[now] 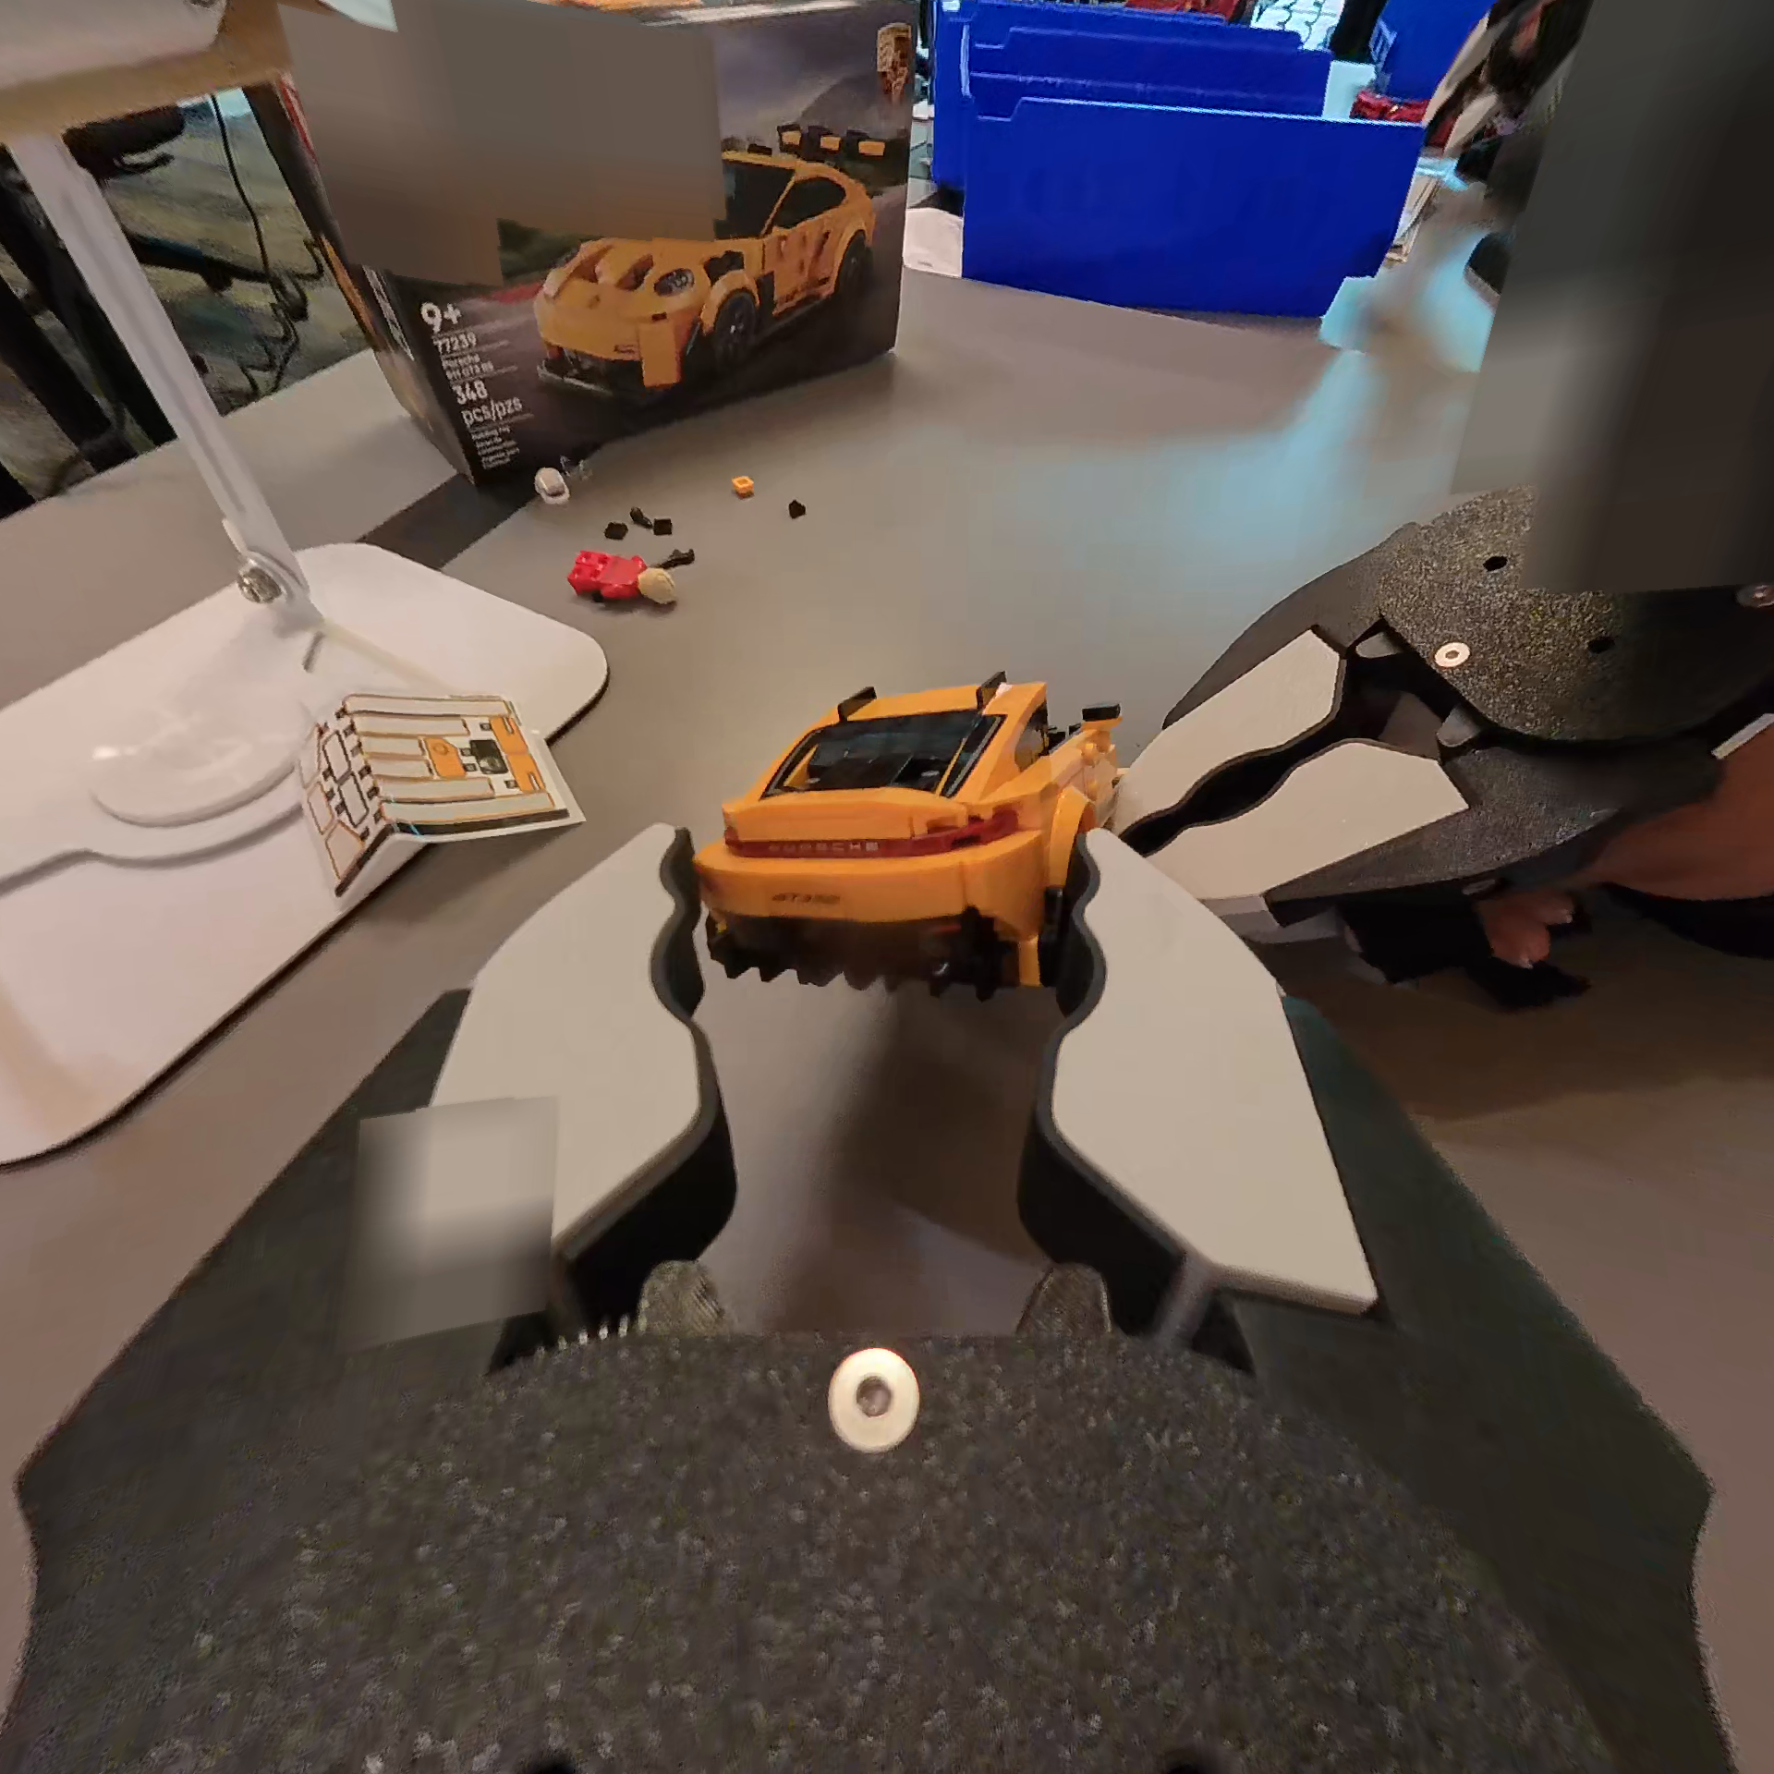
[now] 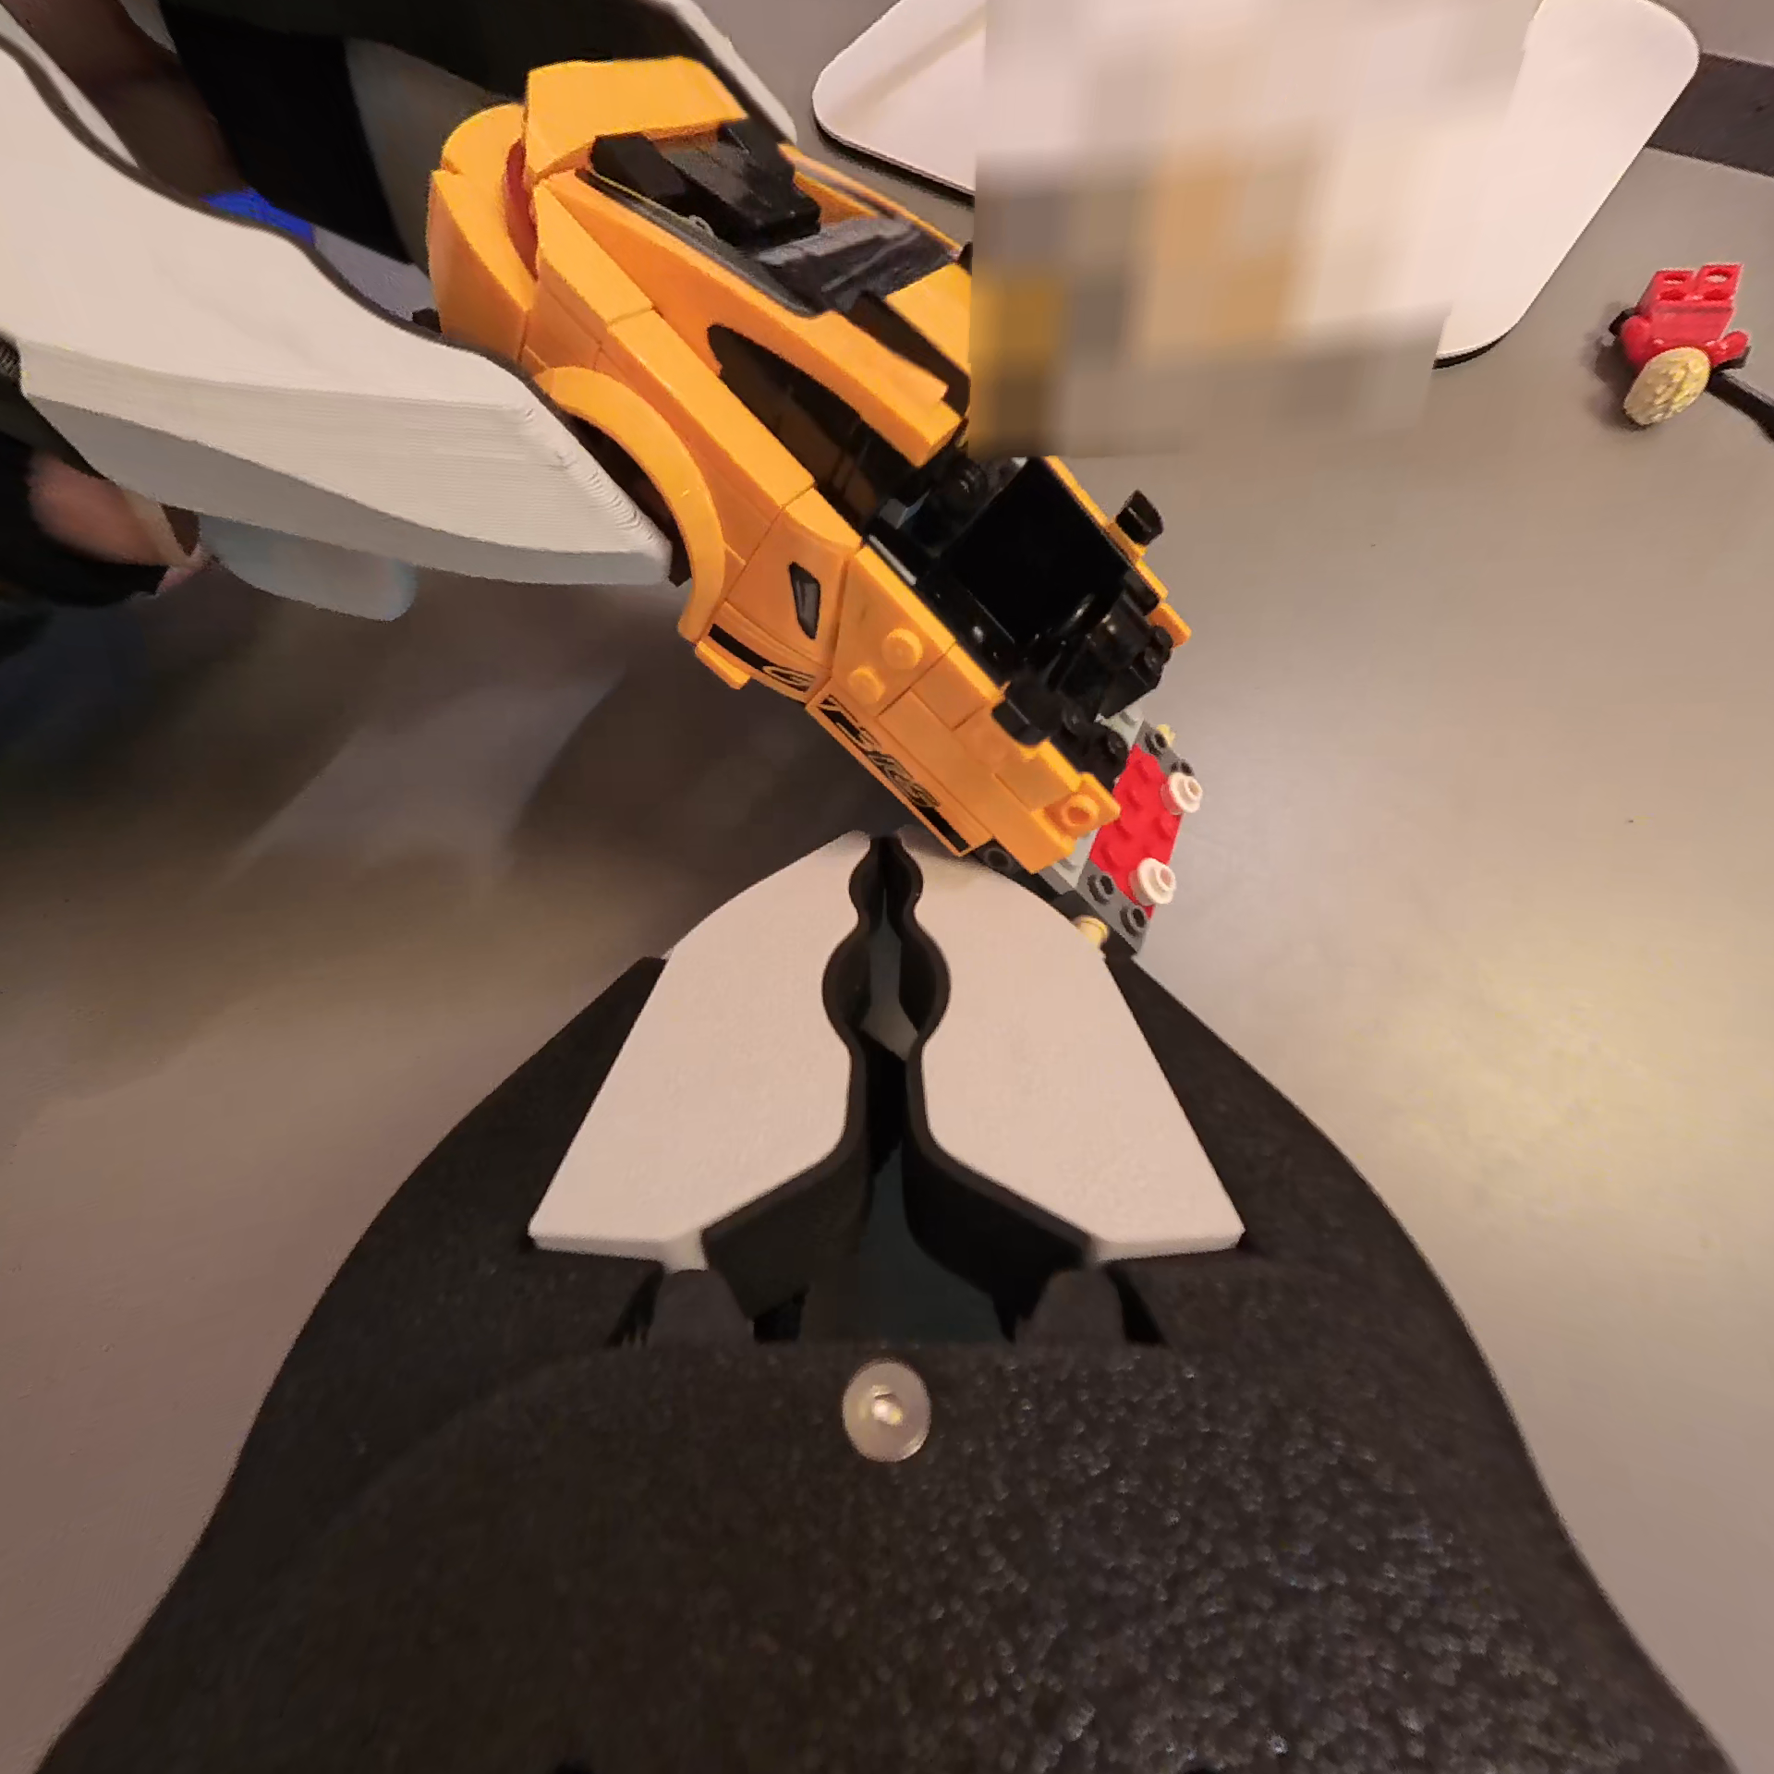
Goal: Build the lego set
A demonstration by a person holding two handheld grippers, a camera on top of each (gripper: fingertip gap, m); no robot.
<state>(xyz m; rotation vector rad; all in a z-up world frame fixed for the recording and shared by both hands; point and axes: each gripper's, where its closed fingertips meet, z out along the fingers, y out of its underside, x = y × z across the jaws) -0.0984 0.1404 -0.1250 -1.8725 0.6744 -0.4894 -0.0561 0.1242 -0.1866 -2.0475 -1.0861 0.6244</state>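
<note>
The left hand-held gripper clamped the rear of the yellow toy car, lifted and tilted above the grey worktop, its long axis running away from that gripper. The right hand-held gripper was closed and empty, its tips just beside the car's side, near the unfinished front end.

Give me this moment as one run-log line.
left gripper: clamped on rear of yellow brick car, raised off grey table | right gripper: shut, empty, tips at car's side | nearby: red minifigure, sticker sheet
</note>
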